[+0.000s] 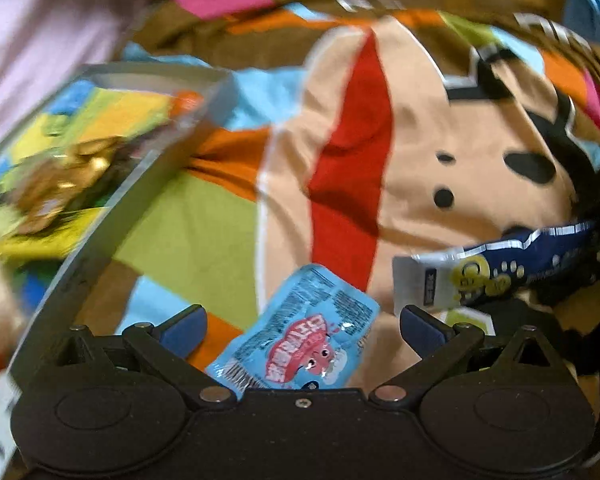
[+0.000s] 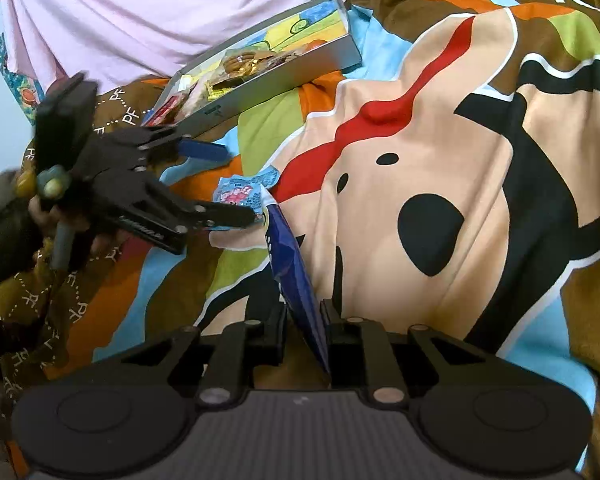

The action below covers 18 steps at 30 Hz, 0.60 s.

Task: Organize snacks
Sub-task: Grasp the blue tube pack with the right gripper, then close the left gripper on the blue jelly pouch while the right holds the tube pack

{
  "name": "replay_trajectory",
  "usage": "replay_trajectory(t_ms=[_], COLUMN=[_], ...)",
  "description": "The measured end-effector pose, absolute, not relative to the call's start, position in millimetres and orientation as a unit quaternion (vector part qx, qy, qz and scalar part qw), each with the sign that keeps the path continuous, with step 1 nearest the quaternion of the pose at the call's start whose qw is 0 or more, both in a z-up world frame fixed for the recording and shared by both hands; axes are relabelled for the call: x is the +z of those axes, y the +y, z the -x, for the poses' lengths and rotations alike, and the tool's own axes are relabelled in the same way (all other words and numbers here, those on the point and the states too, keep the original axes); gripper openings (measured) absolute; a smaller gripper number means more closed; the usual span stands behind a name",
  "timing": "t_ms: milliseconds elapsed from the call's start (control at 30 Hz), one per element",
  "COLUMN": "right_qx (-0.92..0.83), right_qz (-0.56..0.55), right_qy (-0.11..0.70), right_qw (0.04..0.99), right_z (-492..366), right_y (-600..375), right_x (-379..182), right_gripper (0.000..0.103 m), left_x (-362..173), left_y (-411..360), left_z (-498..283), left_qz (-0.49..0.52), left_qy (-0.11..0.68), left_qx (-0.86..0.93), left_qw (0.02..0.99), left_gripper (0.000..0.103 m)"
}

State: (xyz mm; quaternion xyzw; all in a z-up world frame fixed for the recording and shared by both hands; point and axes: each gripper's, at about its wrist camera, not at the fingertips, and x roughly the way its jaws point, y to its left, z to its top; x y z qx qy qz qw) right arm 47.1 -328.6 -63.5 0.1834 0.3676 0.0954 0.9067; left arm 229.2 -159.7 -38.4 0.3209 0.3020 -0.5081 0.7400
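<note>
A light blue snack packet (image 1: 300, 344) (image 2: 242, 192) lies flat on the blanket. My left gripper (image 1: 302, 326) (image 2: 240, 184) is open, its blue-padded fingers (image 1: 184, 328) on either side of the packet and not pressing it. My right gripper (image 2: 304, 312) is shut on a navy blue snack packet (image 2: 294, 276) (image 1: 500, 272), which stands on edge between its fingers with its far end beside the light blue packet. A flat grey box (image 1: 140, 184) (image 2: 300, 76) further back holds several snacks, among them a gold-wrapped one (image 1: 84, 164).
Everything rests on a soft, wrinkled blanket (image 2: 440, 140) printed with a cartoon dog and bright patches. A person in a pale pink top (image 2: 120, 12) sits behind the box, and a hand (image 2: 40, 216) grips the left gripper's handle.
</note>
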Motion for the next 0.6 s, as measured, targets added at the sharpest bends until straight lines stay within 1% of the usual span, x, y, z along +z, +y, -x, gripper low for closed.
replay_trajectory(t_ms=[133, 433, 533, 600], right_qx=[0.097, 0.096, 0.095, 0.094], right_qz=[-0.184, -0.182, -0.179, -0.177], right_qy=[0.365, 0.364, 0.363, 0.363], right_qw=[0.907, 0.908, 0.909, 0.910], right_z=[-46.0, -45.0, -45.8, -46.7], right_y=[-328.9, -327.9, -327.0, -325.7], right_x=[-65.6, -66.8, -67.6, -66.9], right_gripper=[0.020, 0.020, 0.020, 0.020], left_x=[-45.1, -47.8, -49.2, -50.6], left_y=[-168.6, -140.8, -137.0, -141.6], left_z=[-235.3, -230.4, -219.9, -217.0], left_qz=[-0.335, -0.251, -0.255, -0.265], left_qy=[0.342, 0.428, 0.425, 0.419], left_qx=[-0.530, -0.543, -0.535, -0.518], left_qw=[0.700, 0.677, 0.684, 0.697], left_gripper=[0.102, 0.097, 0.097, 0.100])
